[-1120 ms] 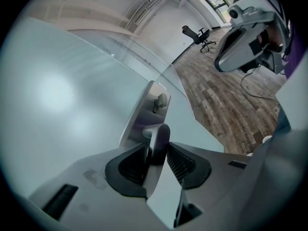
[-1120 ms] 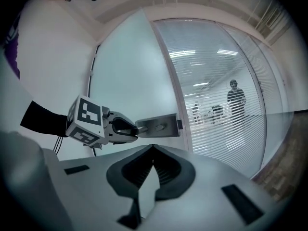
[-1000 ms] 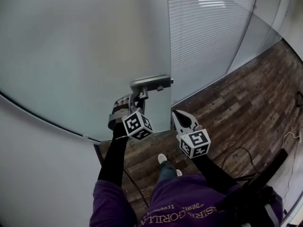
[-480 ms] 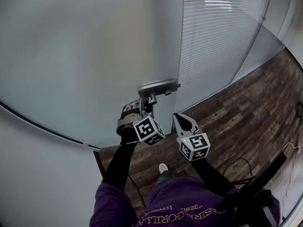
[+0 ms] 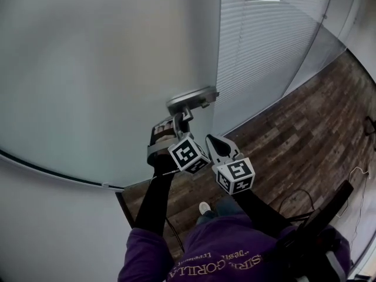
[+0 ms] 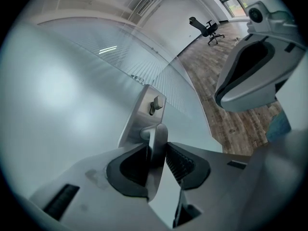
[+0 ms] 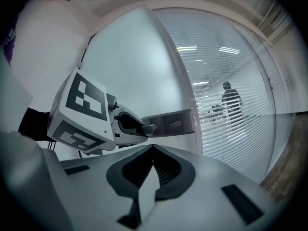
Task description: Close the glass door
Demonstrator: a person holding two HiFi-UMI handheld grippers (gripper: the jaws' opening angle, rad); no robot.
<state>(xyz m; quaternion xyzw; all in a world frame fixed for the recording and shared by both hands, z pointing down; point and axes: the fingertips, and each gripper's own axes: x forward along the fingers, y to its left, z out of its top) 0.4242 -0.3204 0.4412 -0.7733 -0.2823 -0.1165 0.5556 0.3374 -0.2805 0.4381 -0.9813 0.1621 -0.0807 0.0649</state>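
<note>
1. Nearest, the right gripper was clenched on nothing, just beside the left.
2. The left gripper, its jaws having just been closing, grasped the lever handle.
3. Beyond, the glass door looked not yet shut. The closing swing seemed in hand, and the next move probably called for steadily carrying the door's edge to the slatted partition.

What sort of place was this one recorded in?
Probably an office: a frosted glass door, a glass partition with slatted blinds beside it, wood-plank floor, and a swivel chair farther off.

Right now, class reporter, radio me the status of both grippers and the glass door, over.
Left gripper: fingers just closing, clamped on door handle. Right gripper shut, empty, beside it. Glass door: latched or not, unclear. Nothing in the way.
</note>
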